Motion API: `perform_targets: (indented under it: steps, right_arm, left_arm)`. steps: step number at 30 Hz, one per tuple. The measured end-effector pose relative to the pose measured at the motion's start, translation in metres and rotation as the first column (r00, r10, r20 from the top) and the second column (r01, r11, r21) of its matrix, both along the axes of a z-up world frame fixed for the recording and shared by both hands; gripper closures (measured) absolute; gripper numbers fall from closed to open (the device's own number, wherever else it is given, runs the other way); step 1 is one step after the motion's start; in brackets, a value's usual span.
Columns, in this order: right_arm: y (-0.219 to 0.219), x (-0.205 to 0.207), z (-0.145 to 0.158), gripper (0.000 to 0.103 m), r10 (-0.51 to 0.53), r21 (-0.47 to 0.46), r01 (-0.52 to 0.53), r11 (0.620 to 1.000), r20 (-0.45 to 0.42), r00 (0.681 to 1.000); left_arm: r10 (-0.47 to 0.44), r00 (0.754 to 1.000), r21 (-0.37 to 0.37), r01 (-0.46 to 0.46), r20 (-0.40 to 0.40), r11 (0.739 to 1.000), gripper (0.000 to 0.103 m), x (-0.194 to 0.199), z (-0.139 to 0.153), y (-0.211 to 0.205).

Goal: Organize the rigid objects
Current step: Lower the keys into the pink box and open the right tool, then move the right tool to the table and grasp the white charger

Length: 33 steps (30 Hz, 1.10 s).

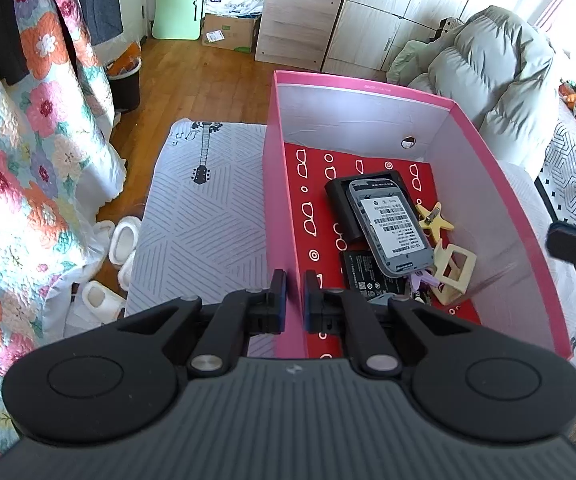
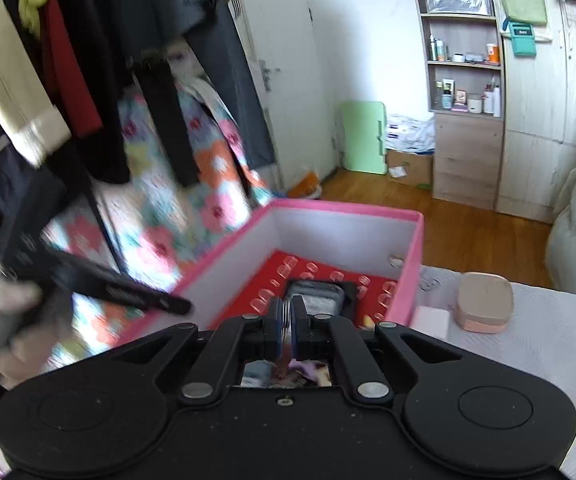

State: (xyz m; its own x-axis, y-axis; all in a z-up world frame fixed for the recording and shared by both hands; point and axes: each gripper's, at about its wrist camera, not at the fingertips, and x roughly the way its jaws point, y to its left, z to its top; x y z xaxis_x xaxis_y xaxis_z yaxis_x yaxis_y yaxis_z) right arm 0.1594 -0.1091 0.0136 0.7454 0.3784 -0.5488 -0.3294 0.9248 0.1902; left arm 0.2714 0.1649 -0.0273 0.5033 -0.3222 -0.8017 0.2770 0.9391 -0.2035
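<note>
Left claw (image 1: pixel 296 300) at 6 o'clock in its own view, nearly shut, pads pinching the near left wall of the pink box (image 1: pixel 284 200). Inside, on the red patterned floor toward 3 o'clock: a black battery (image 1: pixel 362 276) and a cream clip (image 1: pixel 454 272) nearest, then a grey phone (image 1: pixel 392 224) lying label-up, a yellow star clip (image 1: pixel 434 220) just beside it.

Right claw (image 2: pixel 286 324) over the box's near end, jaws narrow, a thin silvery pronged thing (image 2: pixel 286 314) between the pads (gripped or merely loose between them, impossible to tell through the blur). At 9 o'clock there, a gloved hand (image 2: pixel 4 320). At 3 o'clock, outside the box on the pale bedspread (image 2: pixel 548 340), a peach case (image 2: pixel 484 302).
</note>
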Motion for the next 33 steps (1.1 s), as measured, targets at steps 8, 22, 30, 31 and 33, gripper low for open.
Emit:
perform_targets:
  steps: [8, 22, 30, 31, 33]
  right_arm:
    - [-0.077, 0.024, -0.016, 0.087, -0.175, 0.122, 0.185, 0.975, -0.094, 0.98]
    - [-0.075, 0.099, -0.082, 0.042, 0.139, -0.24, -0.163, 0.957, -0.113, 0.984]
    - [-0.061, 0.11, -0.092, 0.042, 0.351, -0.501, -0.376, 0.779, -0.147, 0.925]
    - [-0.059, 0.112, -0.09, 0.042, 0.382, -0.522, -0.406, 0.75, -0.158, 0.911]
    - [-0.054, 0.118, -0.083, 0.042, 0.426, -0.538, -0.452, 0.712, -0.181, 0.886]
  left_arm:
    - [0.003, 1.0, 0.01, -0.003, 0.006, 1.0, 0.096, -0.001, -0.002, -0.001]
    - [-0.014, 1.0, 0.037, 0.014, 0.01, 0.999, 0.096, 0.002, -0.002, -0.004]
    - [-0.014, 1.0, 0.046, 0.014, -0.003, 0.999, 0.096, 0.004, -0.002, -0.006]
    - [-0.013, 1.0, 0.046, 0.013, -0.004, 0.999, 0.096, 0.004, -0.002, -0.006]
    - [-0.008, 1.0, 0.046, 0.008, -0.007, 0.999, 0.096, 0.005, -0.002, -0.006]
